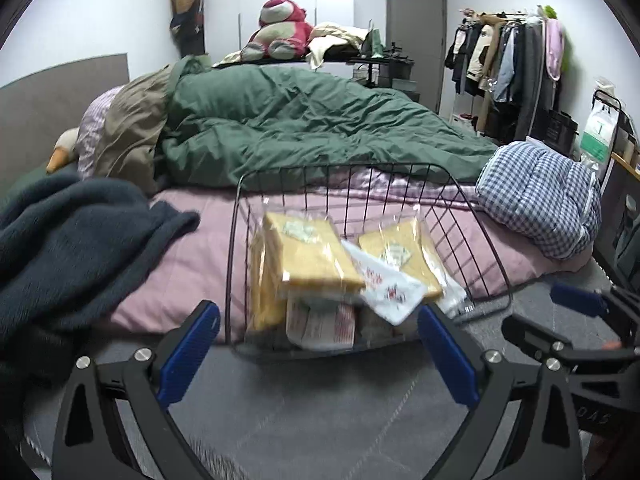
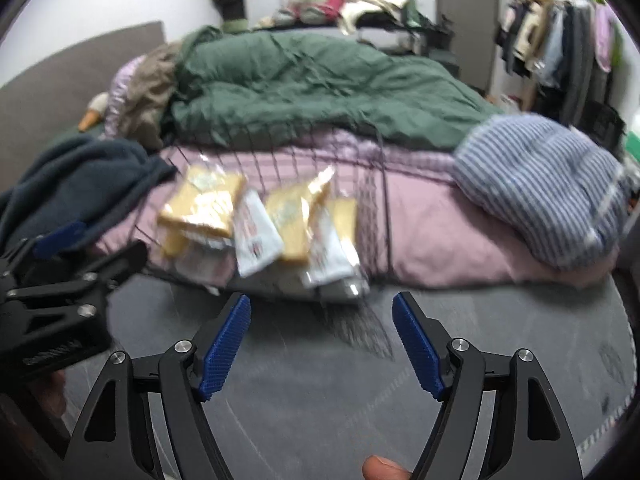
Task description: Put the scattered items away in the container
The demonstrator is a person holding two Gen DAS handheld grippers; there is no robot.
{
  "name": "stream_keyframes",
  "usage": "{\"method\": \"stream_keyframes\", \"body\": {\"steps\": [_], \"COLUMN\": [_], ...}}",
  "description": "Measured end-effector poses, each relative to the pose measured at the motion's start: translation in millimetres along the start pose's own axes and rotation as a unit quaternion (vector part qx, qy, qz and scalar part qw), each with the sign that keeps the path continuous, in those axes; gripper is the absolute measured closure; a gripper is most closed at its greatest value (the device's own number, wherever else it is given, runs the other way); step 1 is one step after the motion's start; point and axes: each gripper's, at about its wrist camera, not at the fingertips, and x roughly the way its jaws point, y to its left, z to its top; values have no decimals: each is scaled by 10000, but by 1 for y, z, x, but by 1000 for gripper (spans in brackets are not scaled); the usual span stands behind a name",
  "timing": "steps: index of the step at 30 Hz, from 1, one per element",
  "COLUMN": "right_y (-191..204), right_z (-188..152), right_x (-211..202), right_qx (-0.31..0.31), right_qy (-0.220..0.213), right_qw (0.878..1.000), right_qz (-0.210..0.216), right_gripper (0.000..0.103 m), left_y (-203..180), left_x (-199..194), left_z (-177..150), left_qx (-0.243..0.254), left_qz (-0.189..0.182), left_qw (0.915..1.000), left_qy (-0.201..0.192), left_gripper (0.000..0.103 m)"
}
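Note:
A black wire basket [image 1: 472, 240] stands on the grey mat against the bed's edge. It holds yellow packets [image 1: 312, 256] and white packets with red print [image 1: 384, 288], piled loosely. My left gripper [image 1: 319, 310] is open wide just in front of the basket's near rim, its blue pads touching nothing. My right gripper [image 2: 322, 300] is open too, over the mat short of the basket [image 2: 372, 200], with nothing between its fingers. The right wrist view is blurred; the yellow packets [image 2: 204, 204] and a white packet [image 2: 256, 240] show in it. Each gripper appears at the other view's edge.
The bed carries a green duvet [image 1: 304, 120], a dark blue blanket [image 1: 72, 240] at the left and a checked cushion [image 1: 540, 196] at the right. A clothes rack [image 1: 508, 60] stands at the far right. Grey mat [image 1: 320, 420] lies under both grippers.

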Motion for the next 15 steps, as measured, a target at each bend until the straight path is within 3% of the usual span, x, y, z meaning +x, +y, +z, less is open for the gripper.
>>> {"method": "stream_keyframes", "body": {"steps": [3, 7, 15], "right_y": [-2, 7, 21], "right_z": [-14, -33, -26], "right_x": [-18, -32, -23], "right_qx": [379, 354, 207], "right_qy": [108, 135, 31], "right_qw": [9992, 9993, 9995], "right_qz": [74, 58, 228], "right_gripper": [23, 22, 22], "left_y": [4, 10, 13], "left_x": [-10, -17, -3], "left_z": [-11, -21, -27], "left_qx": [-52, -148, -172], "left_qz": [43, 304, 597], "left_qw": [9999, 9992, 9969], "left_qy": [108, 211, 475], "left_gripper": [4, 1, 1]}}
